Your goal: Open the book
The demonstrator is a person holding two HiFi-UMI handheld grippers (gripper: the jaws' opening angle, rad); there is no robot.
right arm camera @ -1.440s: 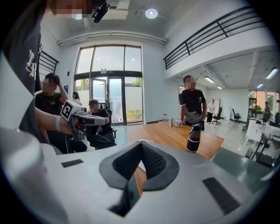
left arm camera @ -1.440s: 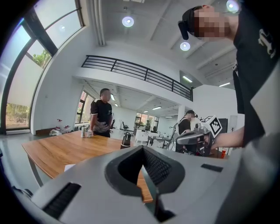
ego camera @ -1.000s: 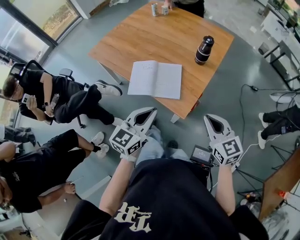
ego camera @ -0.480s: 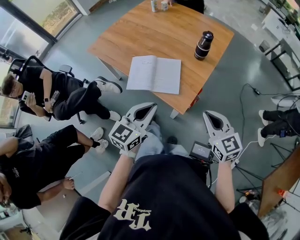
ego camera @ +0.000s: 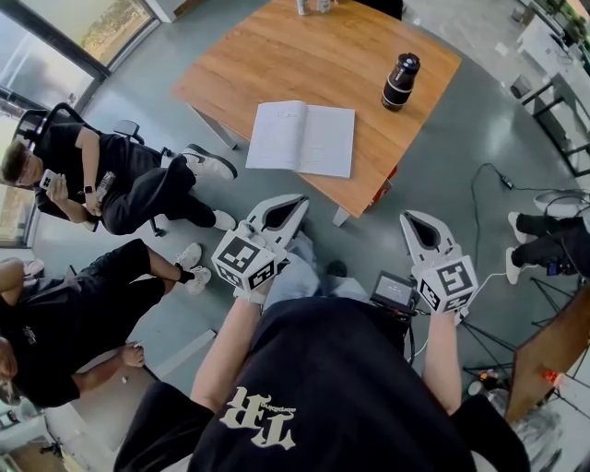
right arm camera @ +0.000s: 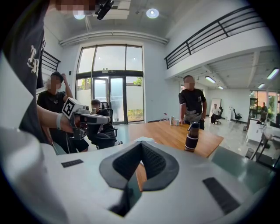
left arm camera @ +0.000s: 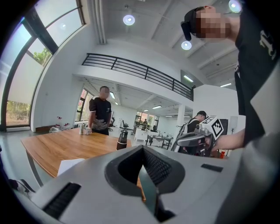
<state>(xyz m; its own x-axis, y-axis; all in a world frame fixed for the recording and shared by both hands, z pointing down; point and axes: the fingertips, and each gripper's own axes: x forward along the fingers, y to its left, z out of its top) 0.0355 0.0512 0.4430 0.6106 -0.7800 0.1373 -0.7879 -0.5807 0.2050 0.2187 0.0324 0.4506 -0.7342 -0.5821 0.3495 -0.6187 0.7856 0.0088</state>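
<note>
Holding both grippers low, close to the body and short of the table: left gripper (ego camera: 300,200) and right gripper (ego camera: 409,218) are each showing jaws together at the tips, with nothing between them in either gripper view. Neither is touching anything.

Book (ego camera: 302,138) is lying at 12 o'clock from the grippers, flat on the wooden table (ego camera: 277,55) near its closest edge, well apart from both. It's looking already spread, two white pages up with a crease down the middle, so I'm judging the opening done or nearly so.

Handling guess: thin, light, floppy paper, with pages bending and sliding rather than lifting cleanly. Best hold is a free page edge at 3 or 9 o'clock of the book, pinching a few leaves. The other gripper should be pressing the opposite page so the book isn't skating on smooth wood.

Dark bottle (ego camera: 400,81) is standing upright at 1 o'clock of the book, apart from it.

Hard to read:
- Covers are hidden underneath, thickness isn't showing, and any writing is too faint.
- Left gripper view is catching only a white corner of the book.
- Small cans (ego camera: 320,5) at the far edge are getting cut off by the frame, with a standing person (left arm camera: 100,114) beside them.
</note>
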